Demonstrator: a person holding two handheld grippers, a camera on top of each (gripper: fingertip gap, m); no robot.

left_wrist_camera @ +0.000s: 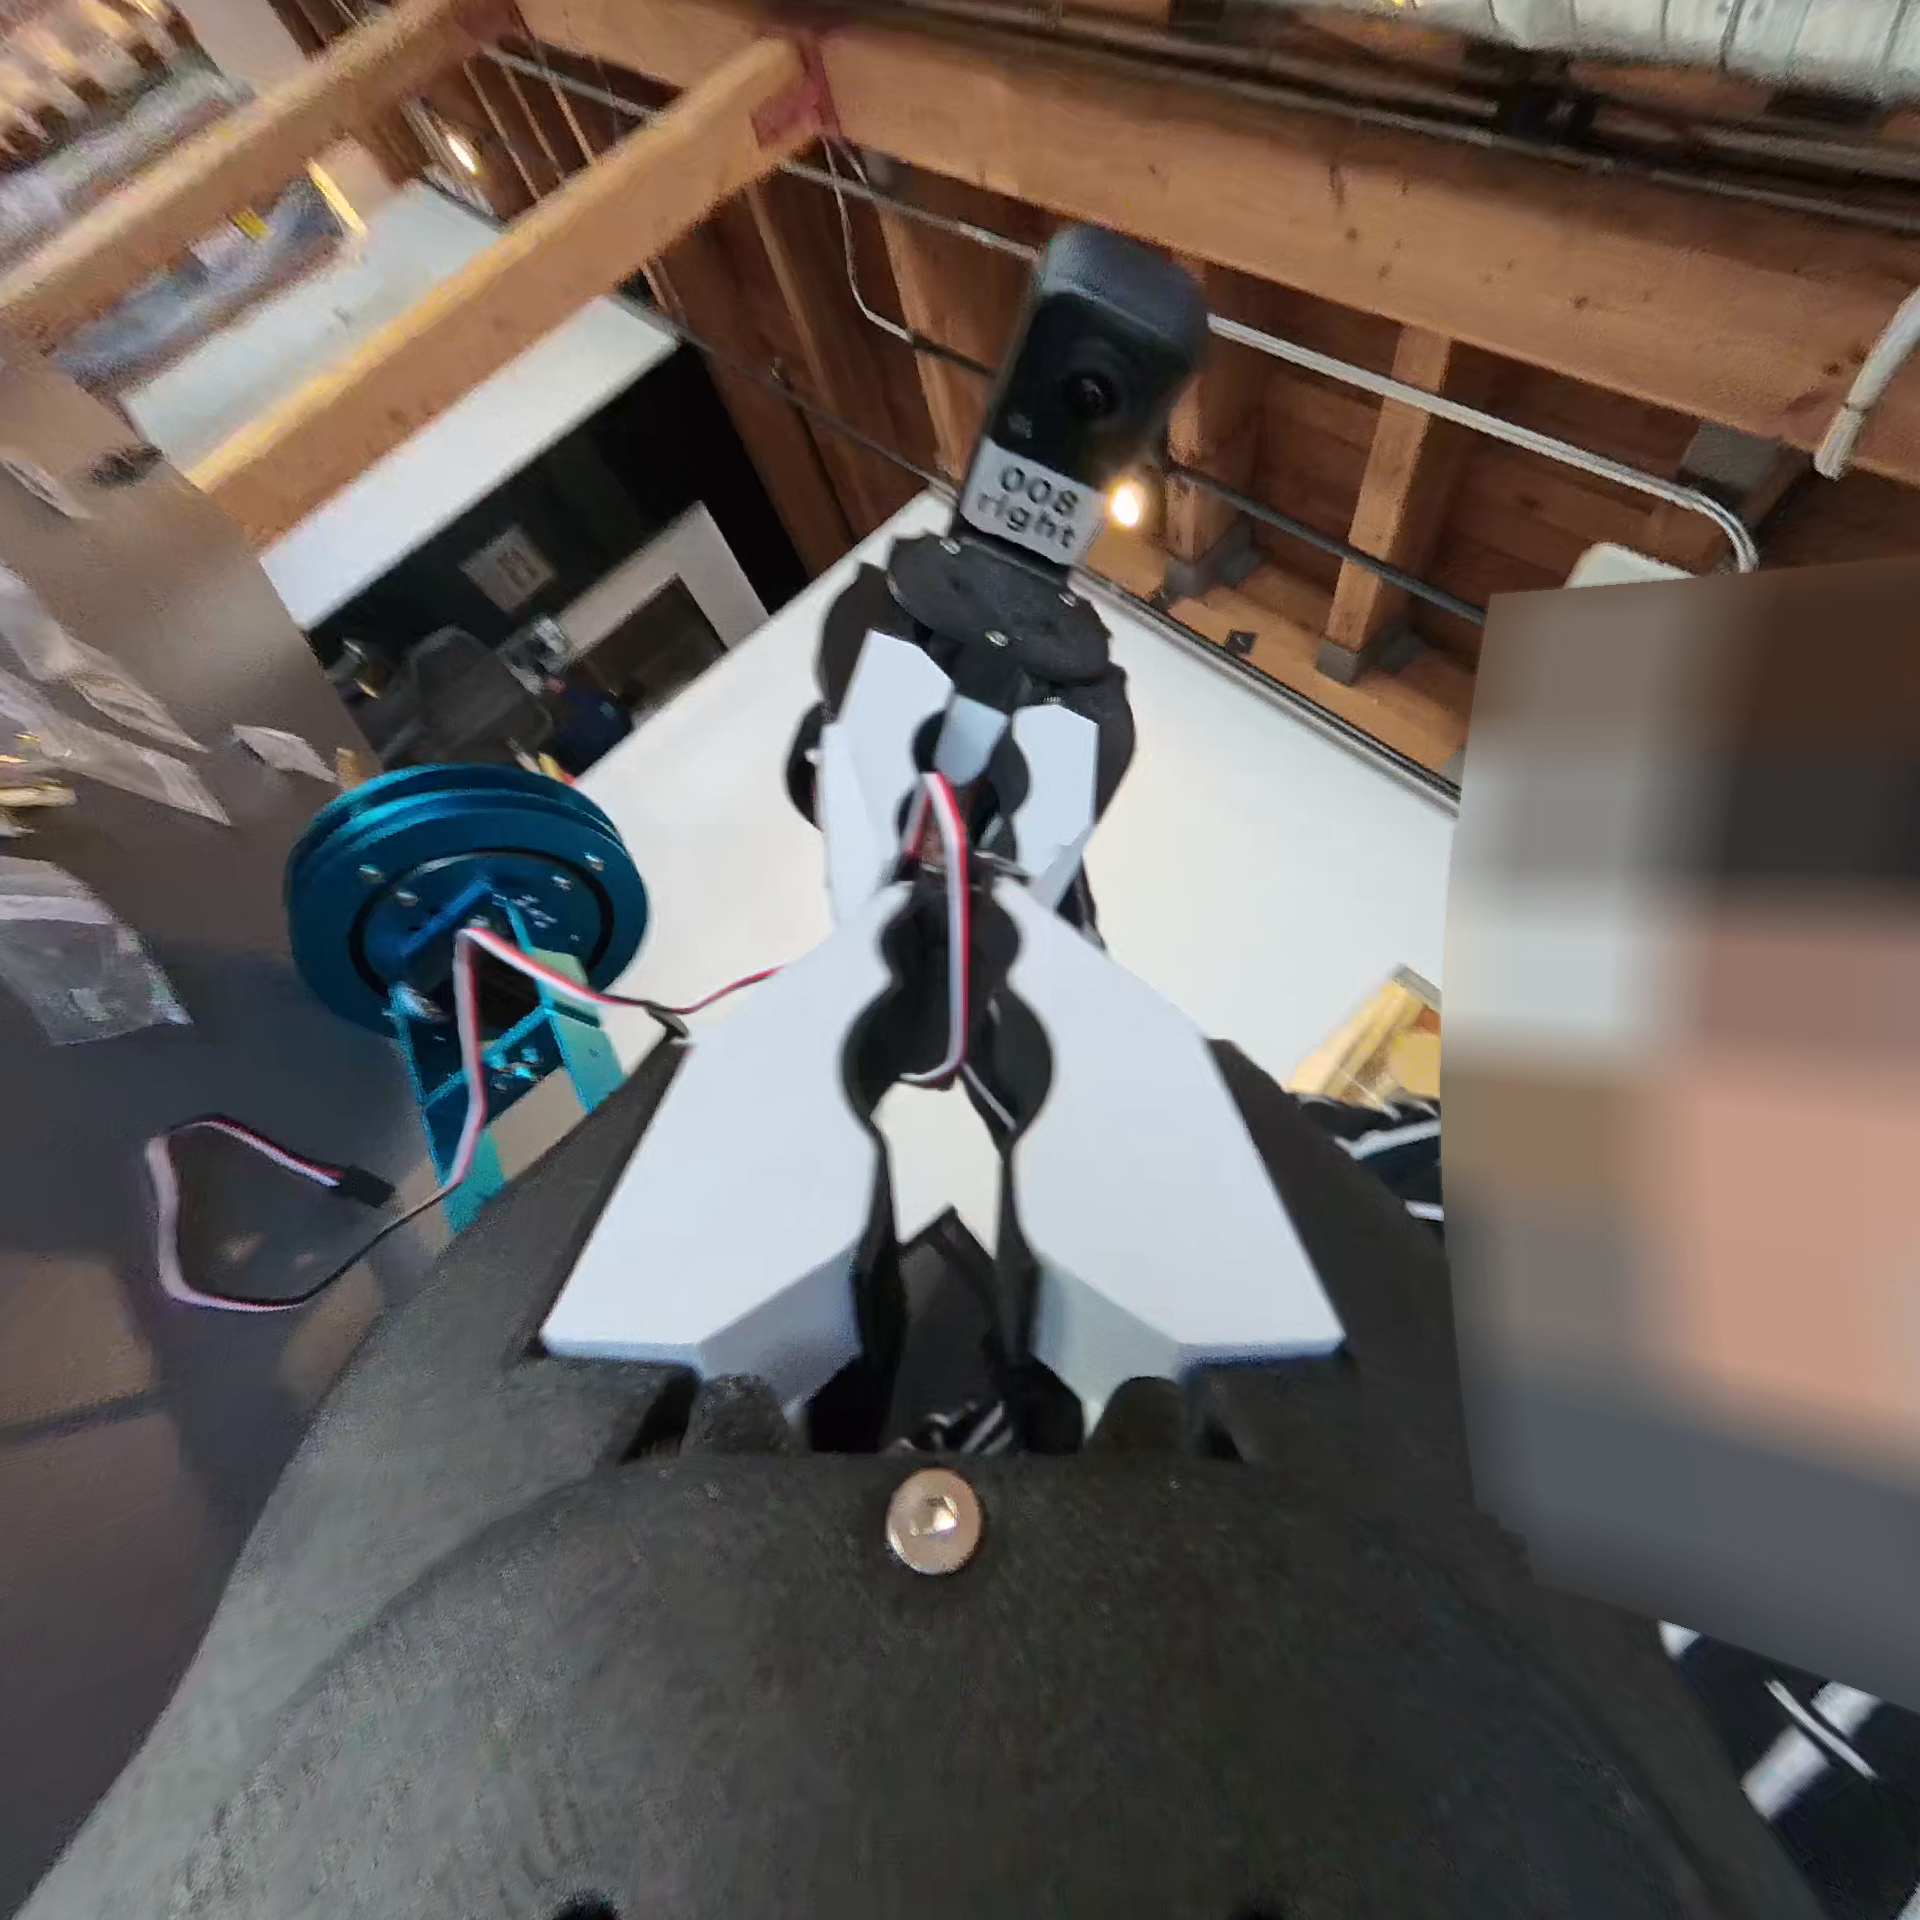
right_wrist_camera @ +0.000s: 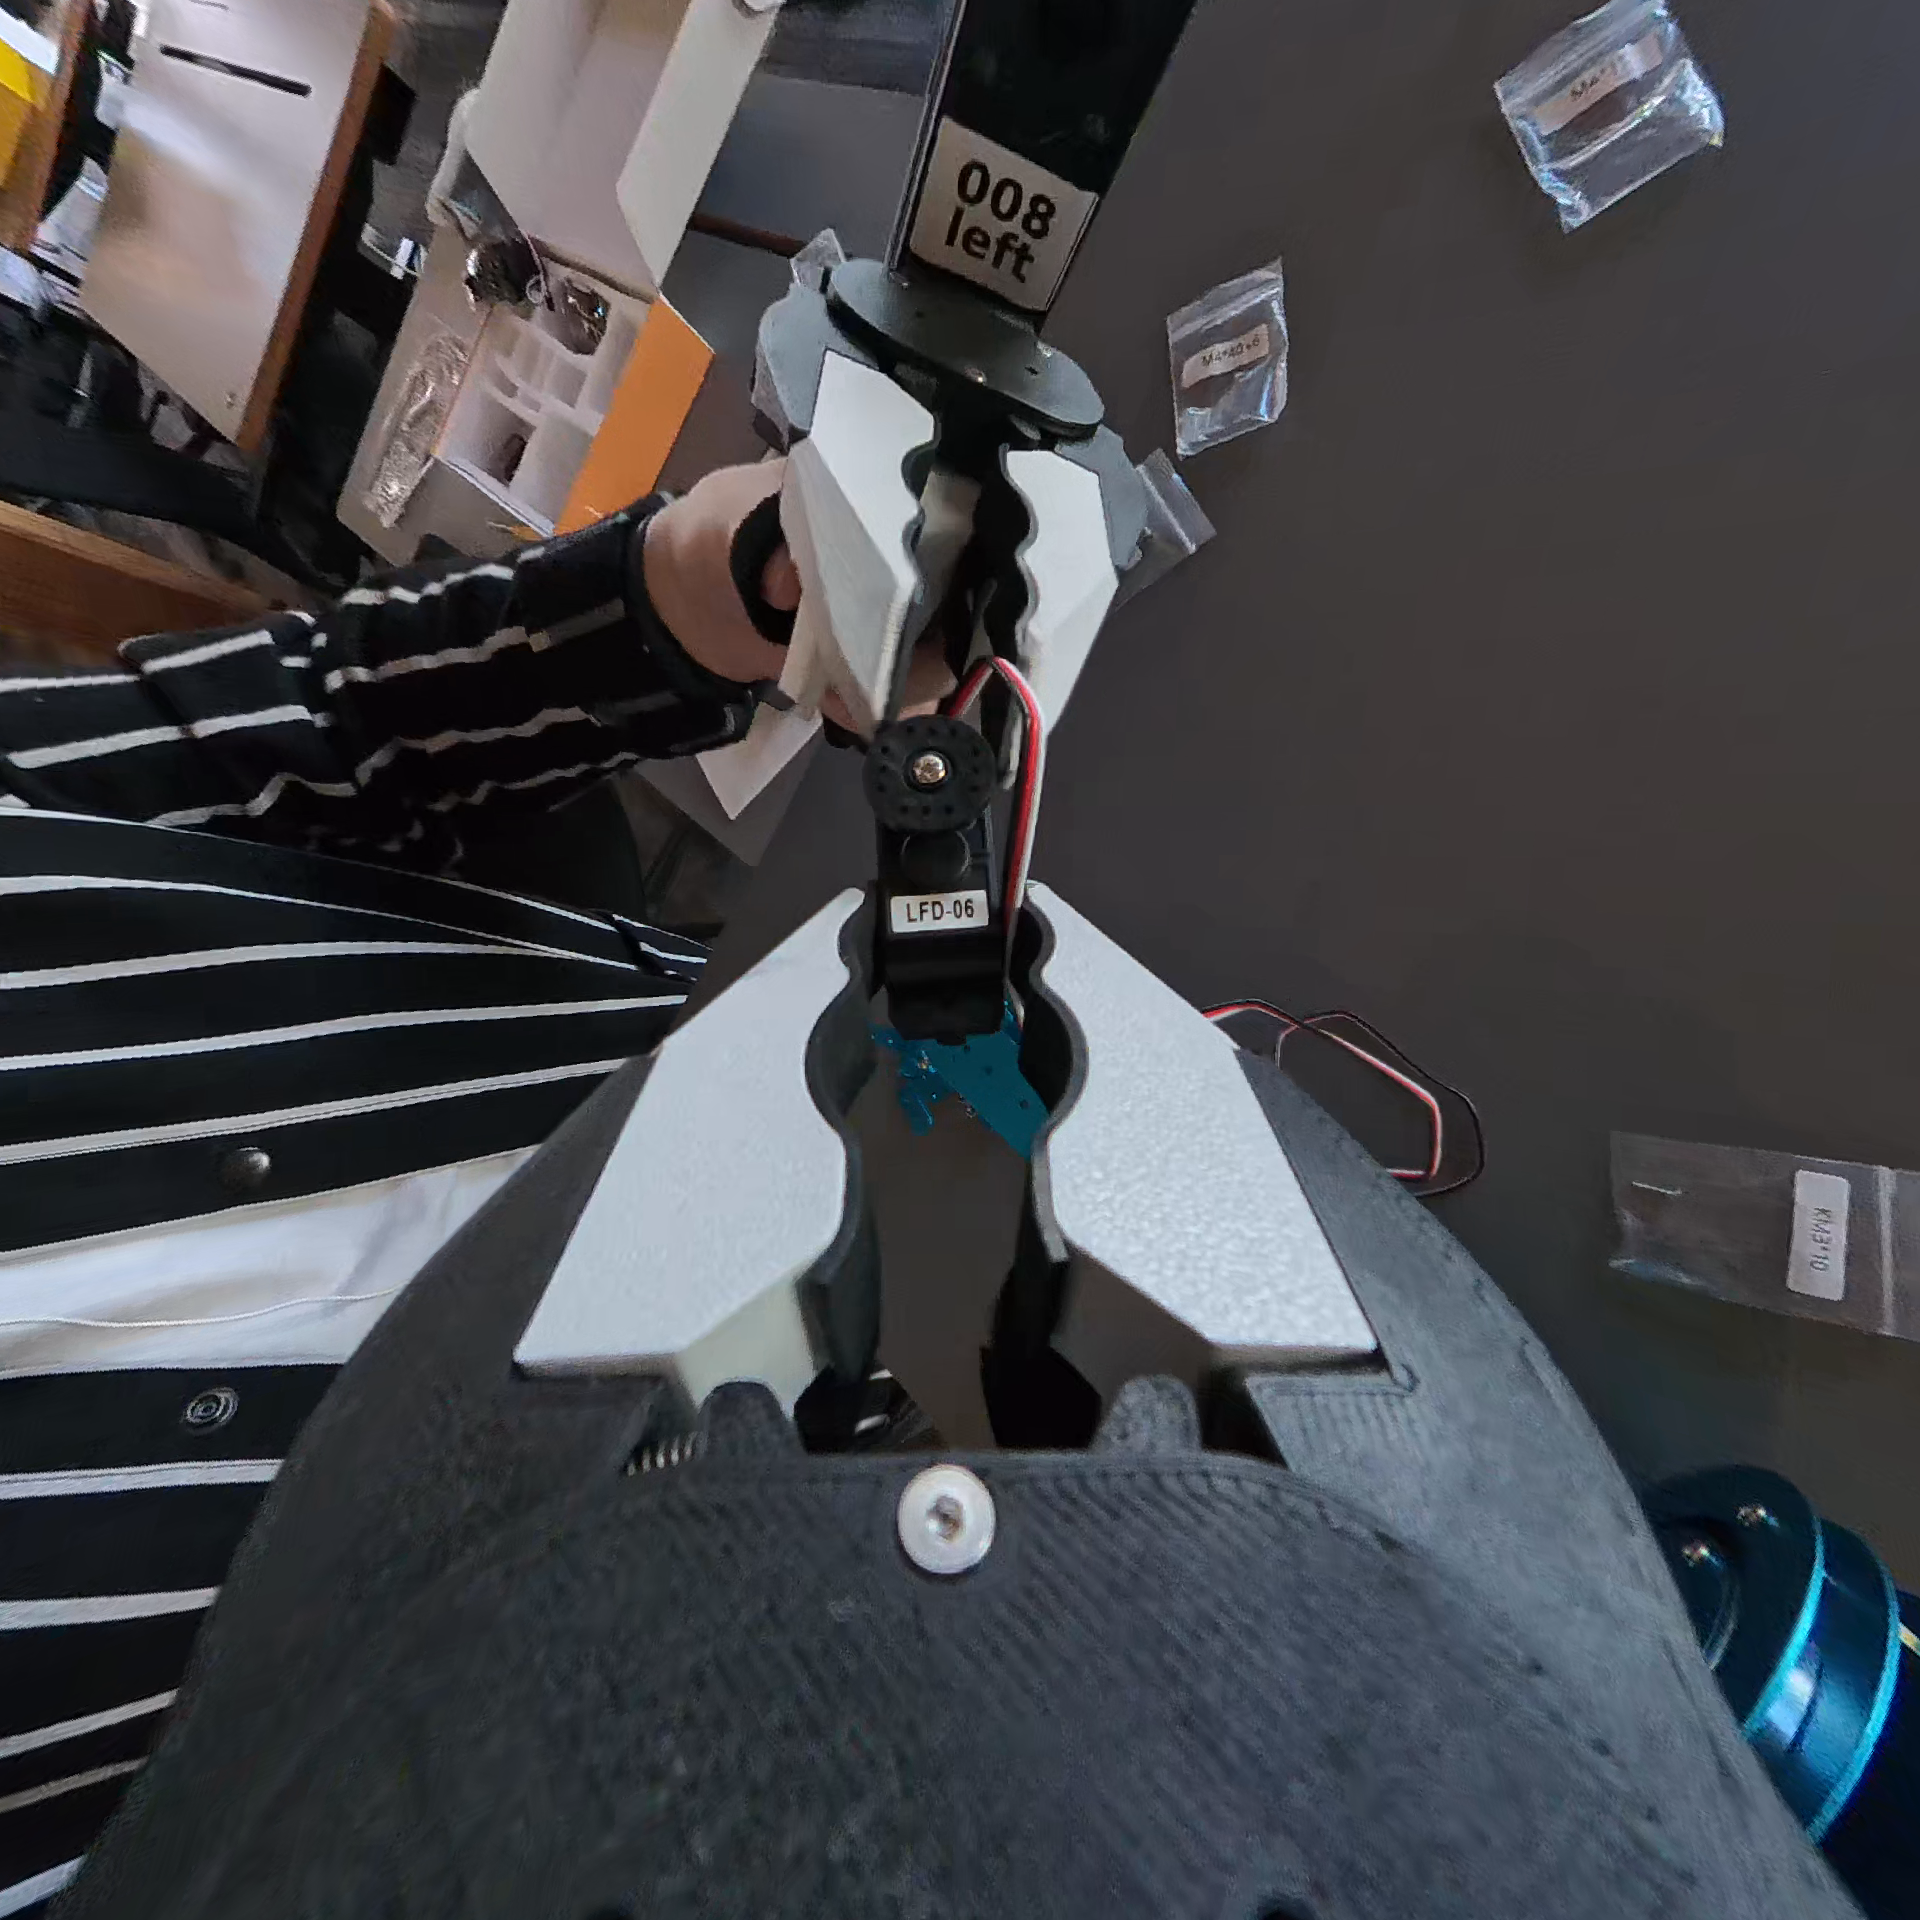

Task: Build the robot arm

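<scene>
My right gripper (right_wrist_camera: pixel 940 904) is shut on a small black servo (right_wrist_camera: pixel 935 940) with a white label and a round black horn (right_wrist_camera: pixel 928 769). The servo's red-white-black wire (right_wrist_camera: pixel 1023 717) runs into my left gripper (right_wrist_camera: pixel 966 696), which faces the right one and is shut on the wire. In the left wrist view, my left gripper (left_wrist_camera: pixel 951 904) pinches the wire (left_wrist_camera: pixel 961 956) right in front of the right gripper (left_wrist_camera: pixel 961 862); the servo is hidden there. A blue metal bracket (left_wrist_camera: pixel 499 1081) on a round blue base (left_wrist_camera: pixel 468 904) stands to the left. The bracket (right_wrist_camera: pixel 966 1091) shows beneath the servo.
Clear bags of small hardware (right_wrist_camera: pixel 1610 125) (right_wrist_camera: pixel 1231 353) (right_wrist_camera: pixel 1766 1236) lie on the dark table (right_wrist_camera: pixel 1455 623). A second loose wire (right_wrist_camera: pixel 1382 1081) lies beside the round blue base (right_wrist_camera: pixel 1808 1683). A person's striped sleeve (right_wrist_camera: pixel 416 665) reaches in from the left. A white compartment box (right_wrist_camera: pixel 499 416) stands behind. Left and right tips are no more than a few centimetres apart.
</scene>
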